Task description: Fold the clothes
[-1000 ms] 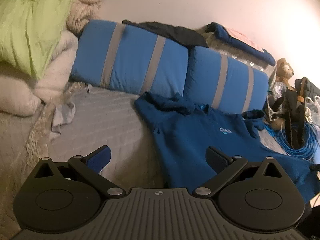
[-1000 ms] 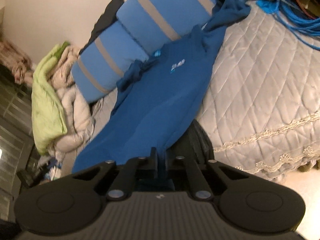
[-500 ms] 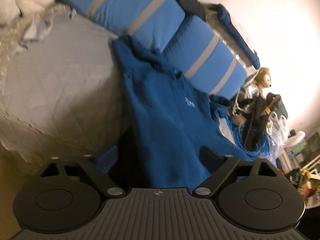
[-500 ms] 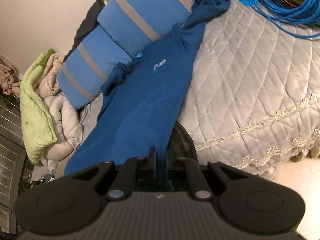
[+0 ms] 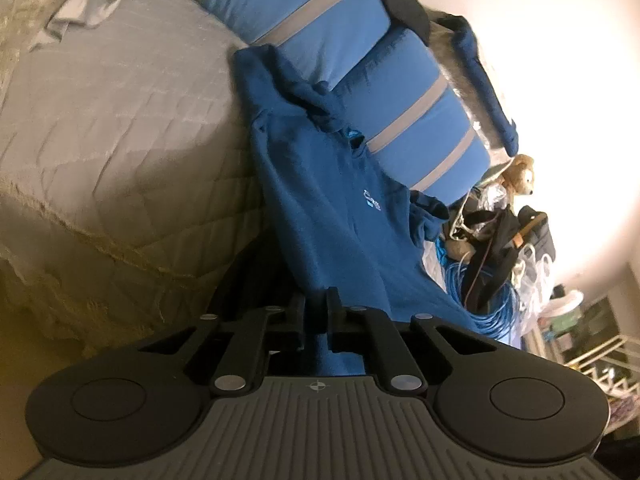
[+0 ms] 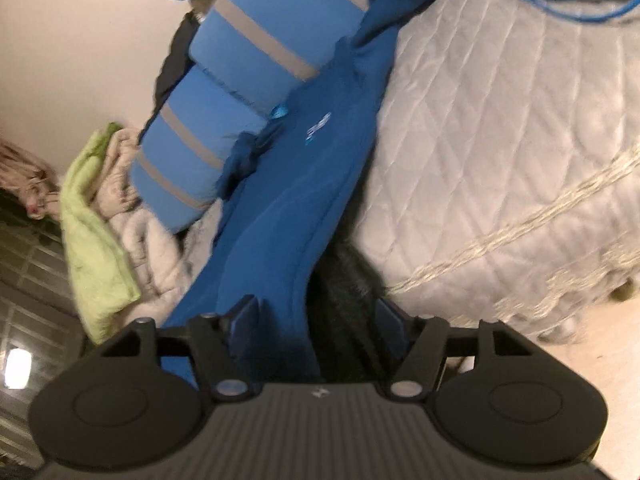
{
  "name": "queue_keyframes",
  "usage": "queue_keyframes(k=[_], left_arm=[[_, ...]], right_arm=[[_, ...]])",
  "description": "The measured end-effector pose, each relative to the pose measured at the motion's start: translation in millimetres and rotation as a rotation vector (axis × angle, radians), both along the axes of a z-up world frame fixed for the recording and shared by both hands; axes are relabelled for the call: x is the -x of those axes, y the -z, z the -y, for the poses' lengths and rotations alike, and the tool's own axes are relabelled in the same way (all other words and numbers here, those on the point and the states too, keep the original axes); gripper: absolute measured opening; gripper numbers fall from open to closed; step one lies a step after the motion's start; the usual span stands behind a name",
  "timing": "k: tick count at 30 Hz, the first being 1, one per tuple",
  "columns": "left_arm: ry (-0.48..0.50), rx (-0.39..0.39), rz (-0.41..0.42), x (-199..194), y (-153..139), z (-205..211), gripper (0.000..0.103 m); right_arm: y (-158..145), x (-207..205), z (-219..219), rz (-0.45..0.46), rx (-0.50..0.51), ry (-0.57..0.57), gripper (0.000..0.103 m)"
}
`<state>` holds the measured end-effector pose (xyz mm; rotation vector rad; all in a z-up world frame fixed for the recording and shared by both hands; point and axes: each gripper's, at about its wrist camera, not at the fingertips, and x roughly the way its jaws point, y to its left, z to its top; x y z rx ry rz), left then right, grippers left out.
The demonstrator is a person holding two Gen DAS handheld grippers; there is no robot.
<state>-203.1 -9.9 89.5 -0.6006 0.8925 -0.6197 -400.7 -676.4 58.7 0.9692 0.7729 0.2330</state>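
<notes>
A dark blue sweatshirt (image 5: pixel 320 184) with a small light logo lies stretched from the blue pillows down over the front edge of the bed. My left gripper (image 5: pixel 316 312) is shut on its hem, with blue fabric pinched between the fingers. In the right wrist view the same sweatshirt (image 6: pixel 304 184) runs toward me. My right gripper (image 6: pixel 316 312) is open, its jaws wide apart; the sweatshirt's hem edge lies between them, near the left finger.
Two blue pillows with grey stripes (image 5: pixel 320 28) lean on the wall. A grey quilted bedspread (image 6: pixel 500 140) covers the bed. A coil of blue cable (image 5: pixel 480 292), bags and a teddy bear (image 5: pixel 516 176) sit on the right side. A green blanket pile (image 6: pixel 96 232) is at the left.
My left gripper dropped to the sweatshirt's hem and shut on it. My right gripper, shut on the hem before, has opened. Both views swung and tilted.
</notes>
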Motion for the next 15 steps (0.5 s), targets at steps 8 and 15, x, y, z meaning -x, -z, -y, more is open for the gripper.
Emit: queue_keyframes(k=[8,15], left_arm=[[-0.032,-0.019,0.110,15,-30,0,0.006],[-0.109,-0.031,0.166,35,-52,-8,0.005]], right_arm=[[-16,4,-12,0.065,0.003,-0.044,0.008],[-68,19,-5,0.137,0.080,-0.010,0.006]])
